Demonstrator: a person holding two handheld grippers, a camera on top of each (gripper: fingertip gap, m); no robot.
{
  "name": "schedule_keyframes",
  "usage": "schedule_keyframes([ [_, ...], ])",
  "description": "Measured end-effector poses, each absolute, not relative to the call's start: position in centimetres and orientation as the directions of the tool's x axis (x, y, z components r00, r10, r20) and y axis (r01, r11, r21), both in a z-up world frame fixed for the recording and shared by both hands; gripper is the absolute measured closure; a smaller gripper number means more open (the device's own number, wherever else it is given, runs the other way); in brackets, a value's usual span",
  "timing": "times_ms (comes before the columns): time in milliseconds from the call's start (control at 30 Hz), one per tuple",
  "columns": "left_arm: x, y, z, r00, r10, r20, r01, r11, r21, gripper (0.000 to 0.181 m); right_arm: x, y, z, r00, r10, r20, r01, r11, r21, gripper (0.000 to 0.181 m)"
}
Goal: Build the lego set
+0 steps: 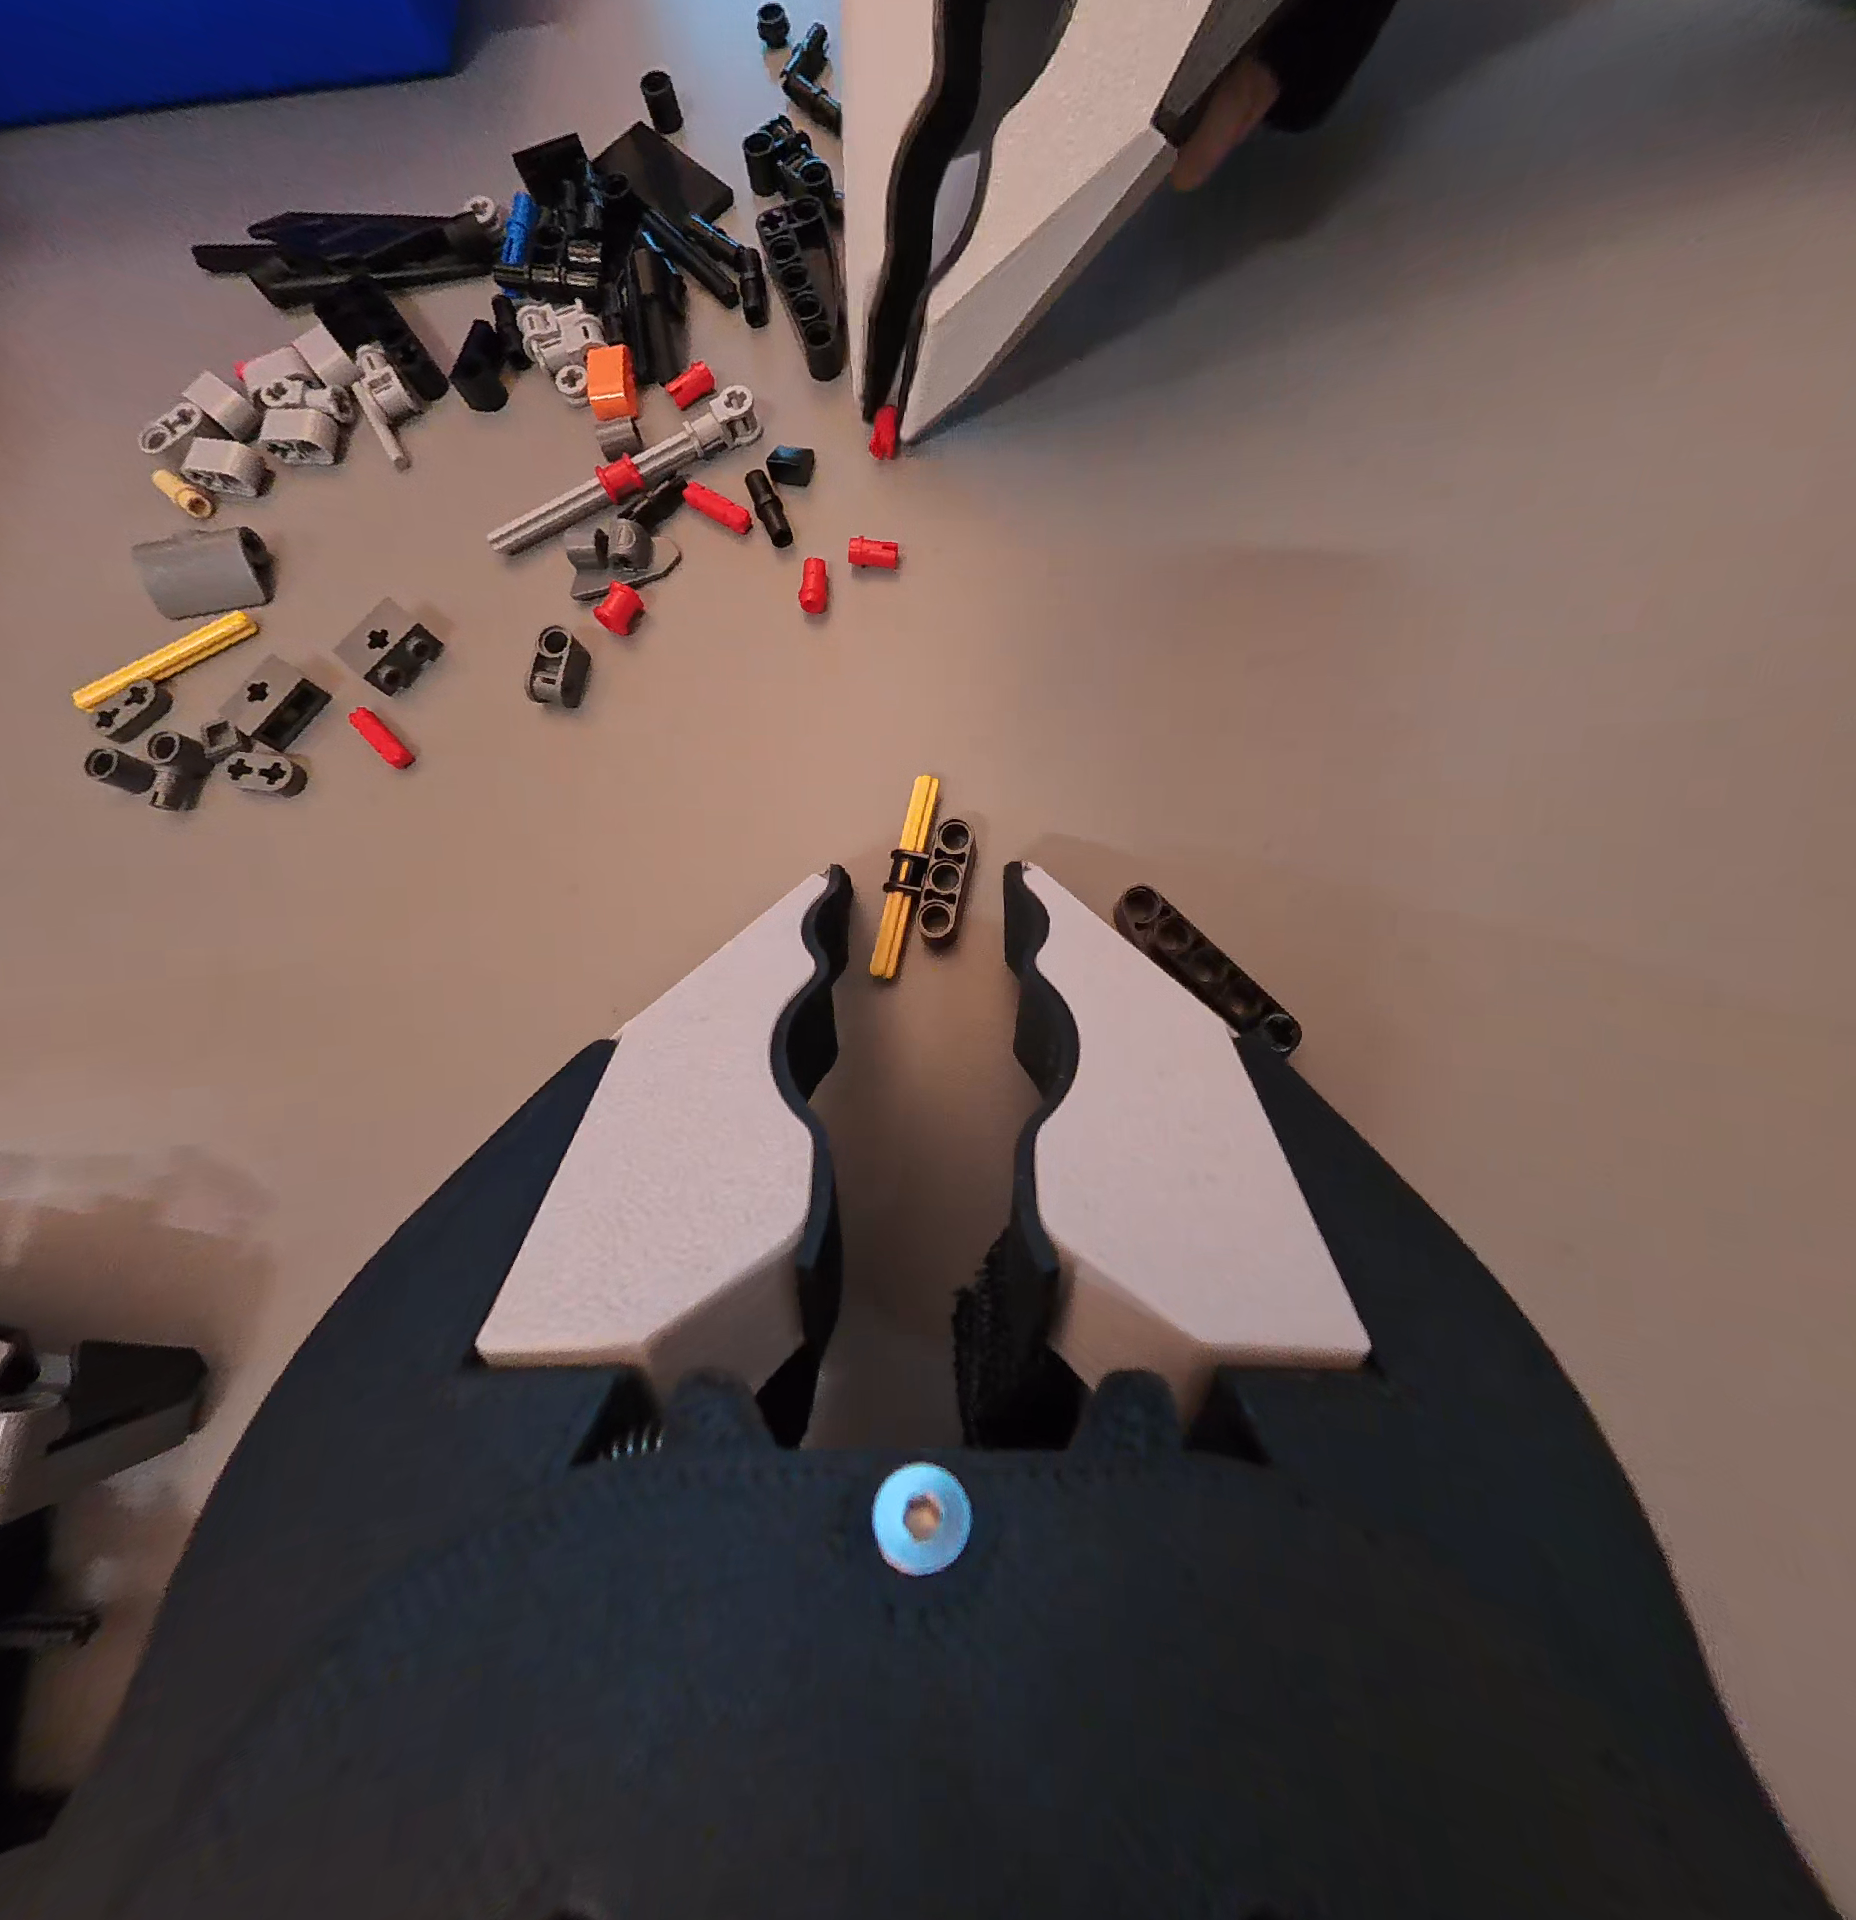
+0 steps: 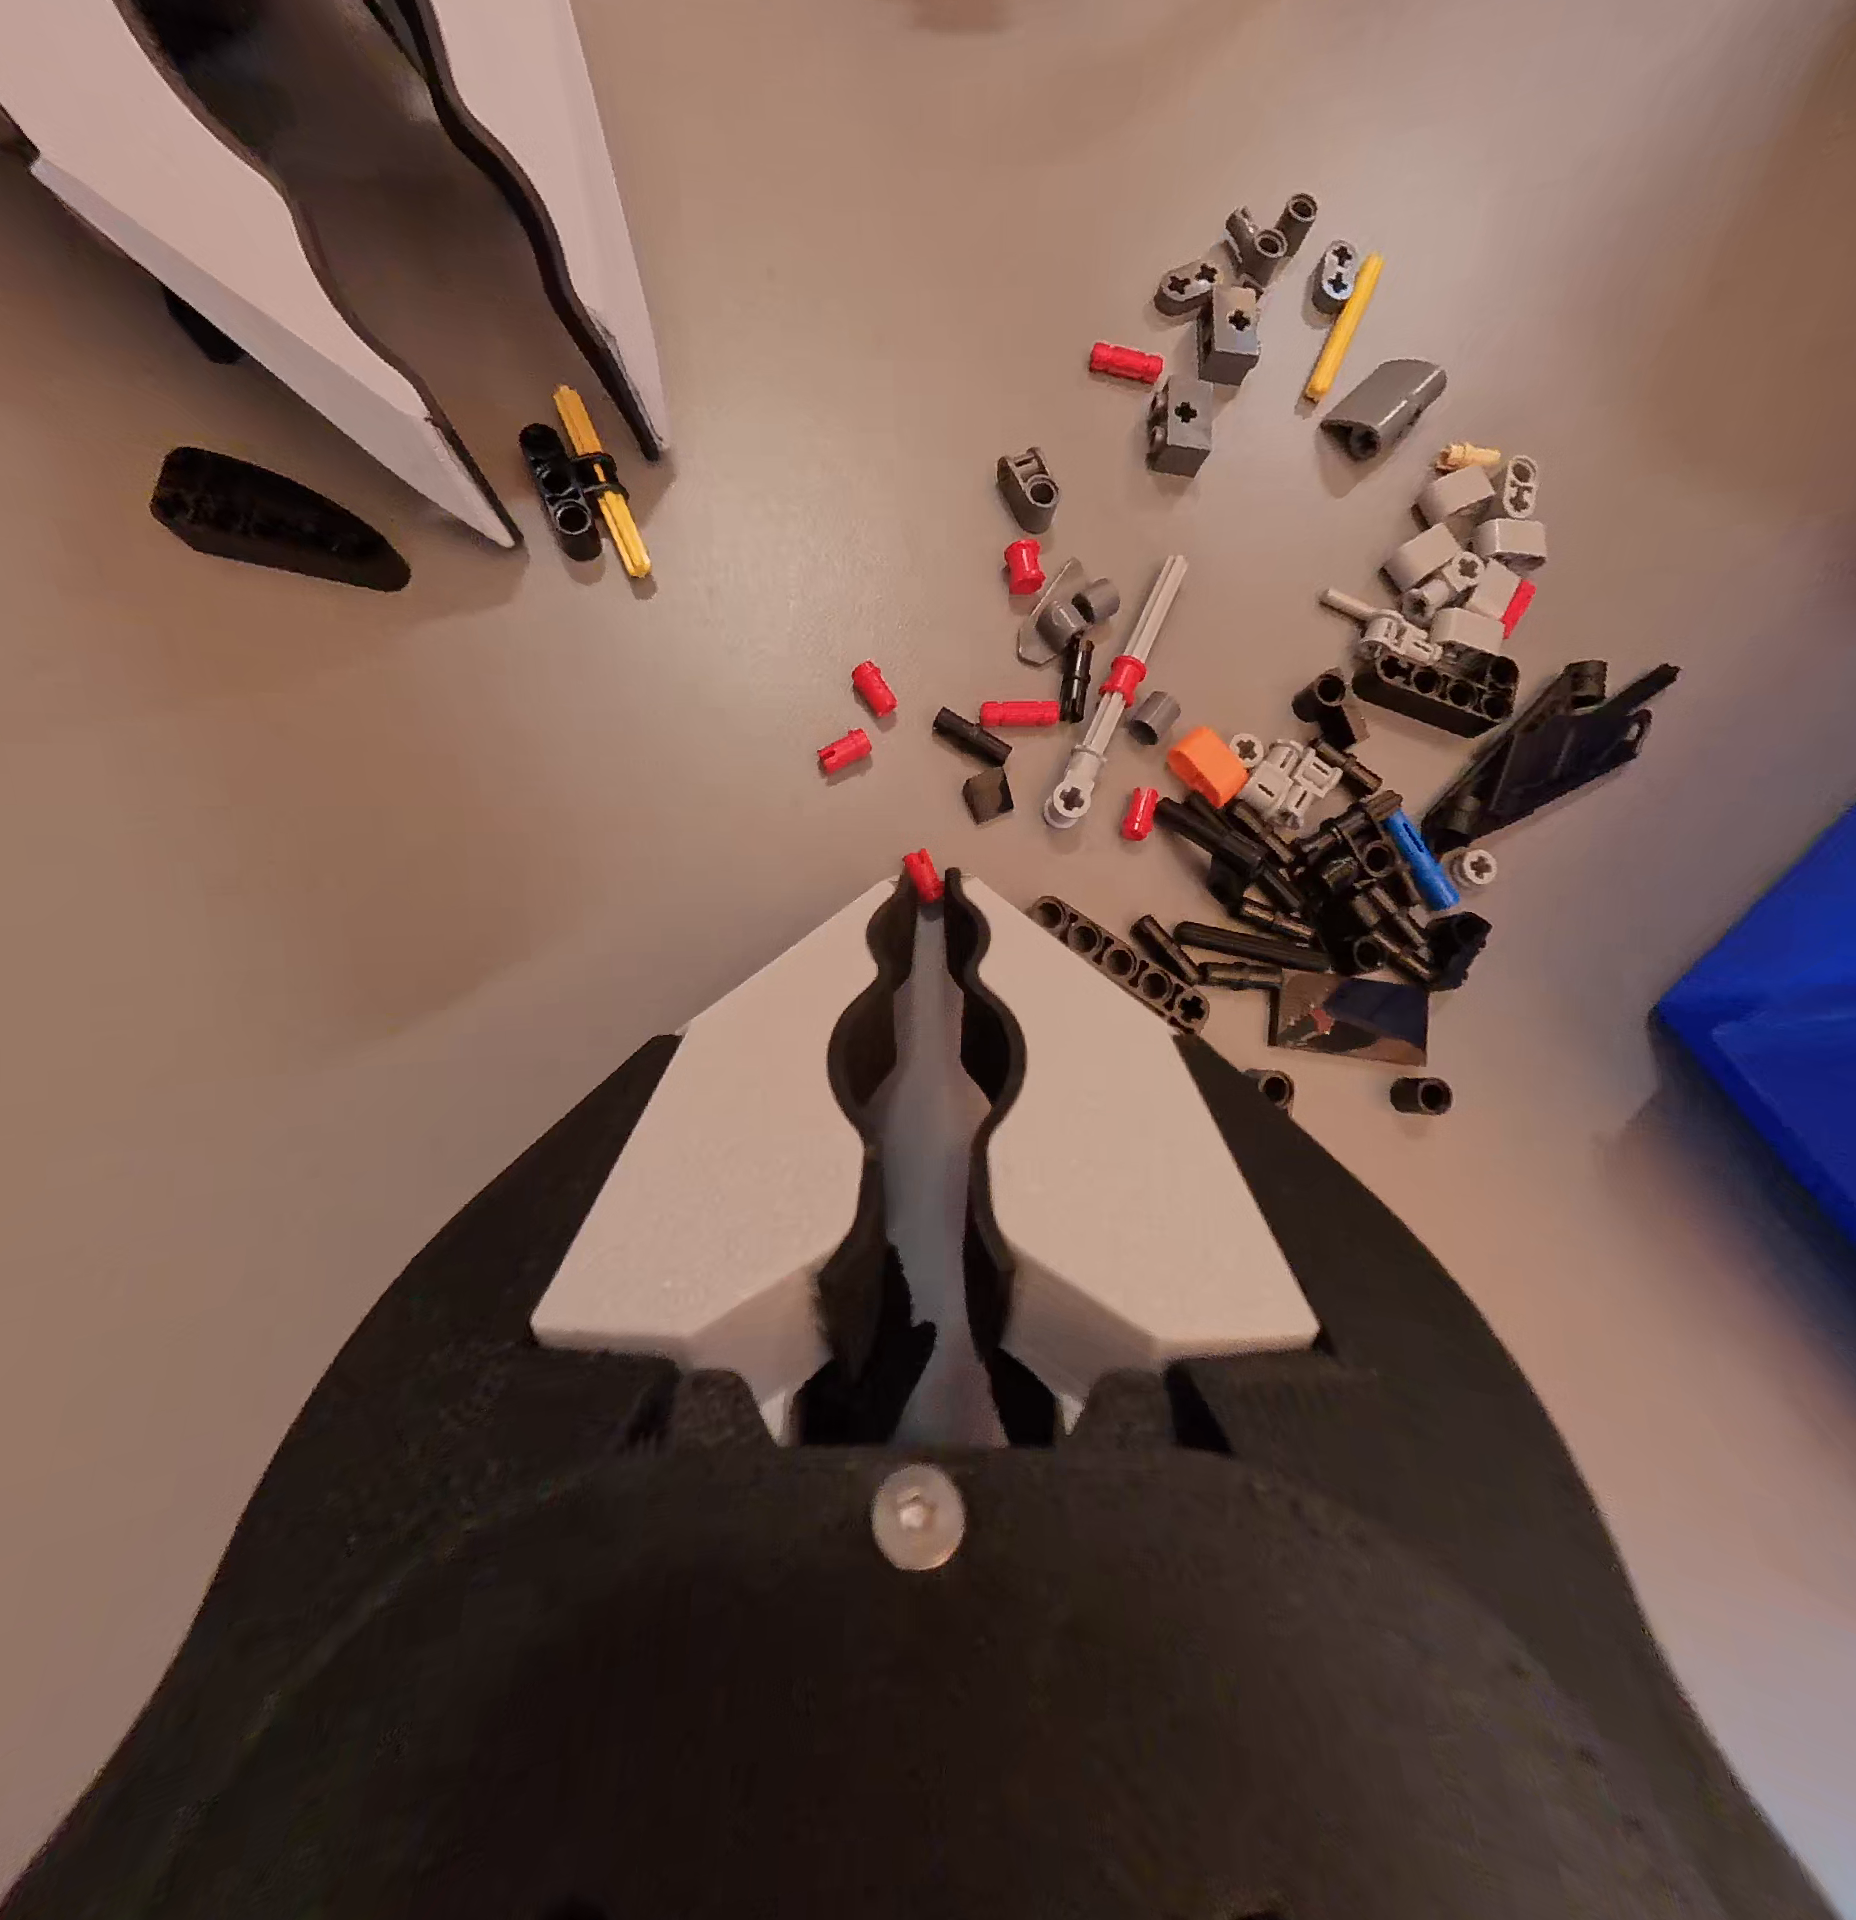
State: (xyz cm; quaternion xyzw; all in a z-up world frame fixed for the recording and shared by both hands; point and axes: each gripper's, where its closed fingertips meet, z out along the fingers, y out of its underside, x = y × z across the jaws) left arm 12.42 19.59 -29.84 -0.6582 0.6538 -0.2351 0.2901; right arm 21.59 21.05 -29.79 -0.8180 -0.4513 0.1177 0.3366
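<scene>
My left gripper is open just above the table. Between and just past its tips lies a small assembly: a yellow axle joined by a black connector to a dark three-hole beam. It shows in the right wrist view too, the yellow axle beside the beam, under the left gripper. My right gripper is shut on a small red pin, held at its tips near the table. In the left wrist view the right gripper and the red pin sit at the edge of the loose parts.
A black five-hole beam lies right of my left gripper. A spread of loose parts lies on the tan table: red pins, a grey axle with a red bush, an orange piece, grey connectors, black beams. A blue box stands beyond the pile. One gripper's finger ends stand about 10 cm off the other's.
</scene>
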Motion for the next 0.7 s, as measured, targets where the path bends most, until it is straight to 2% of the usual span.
schedule_keyframes([
  [133, 12.6, 19.9, -29.1, 0.047, -0.994, -0.1, -0.699, 0.038, -0.714, 0.153, 21.5, 21.3, -29.5, 0.582, 0.809, 0.088, 0.629, -0.378, -0.68, 0.178],
  [400, 13.5, 20.7, -25.0, 0.087, -0.96, -0.265, -0.577, 0.168, -0.799, 0.151, 16.7, 20.4, -24.4, 0.512, 0.859, 0.012, 0.504, -0.289, -0.814, 0.178],
  [700, 12.1, 22.3, -22.4, 0.169, -0.894, -0.416, -0.526, 0.275, -0.805, 0.155, 12.6, 21.8, -21.7, 0.439, 0.897, -0.047, 0.419, -0.251, -0.873, 0.178],
])
